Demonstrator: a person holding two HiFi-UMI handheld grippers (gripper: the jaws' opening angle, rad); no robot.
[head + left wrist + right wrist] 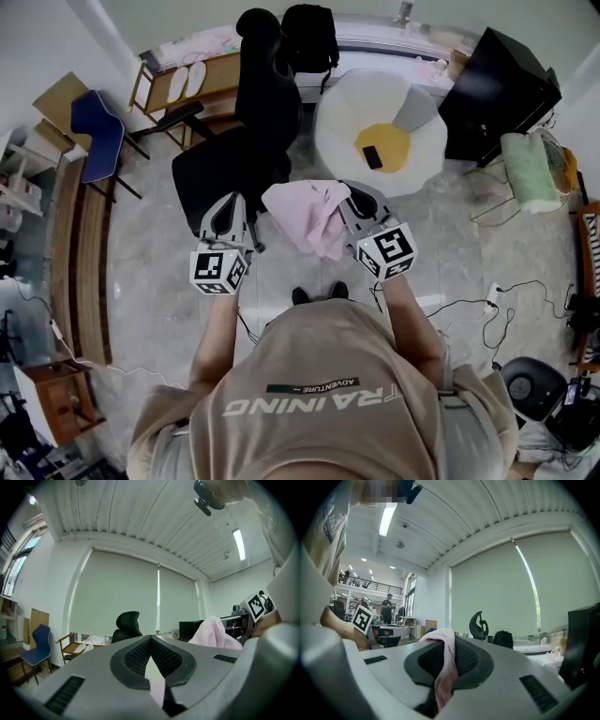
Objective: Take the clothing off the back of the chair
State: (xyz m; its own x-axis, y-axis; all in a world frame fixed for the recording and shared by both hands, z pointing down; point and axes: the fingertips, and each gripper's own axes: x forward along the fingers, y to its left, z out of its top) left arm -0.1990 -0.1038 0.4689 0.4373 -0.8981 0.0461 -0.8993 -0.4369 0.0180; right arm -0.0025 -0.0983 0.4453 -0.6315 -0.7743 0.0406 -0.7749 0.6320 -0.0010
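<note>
A pink garment (309, 217) hangs in the air in front of the person, clear of the black office chair (251, 122) behind it. My right gripper (347, 195) is shut on its right side; in the right gripper view the pink cloth (444, 667) is pinched between the pads and drapes over them. My left gripper (239, 202) holds the left edge, and a pale pink sliver (157, 688) shows between its shut pads. In the left gripper view the garment (213, 632) bunches at the right, with the chair (126, 623) beyond it.
A white round seat with a yellow cushion (380, 131) stands right of the chair, beside a black cabinet (497, 89). A blue chair (98, 131) and a wooden rack (178, 84) are at the left. Cables (487, 309) lie on the floor at the right.
</note>
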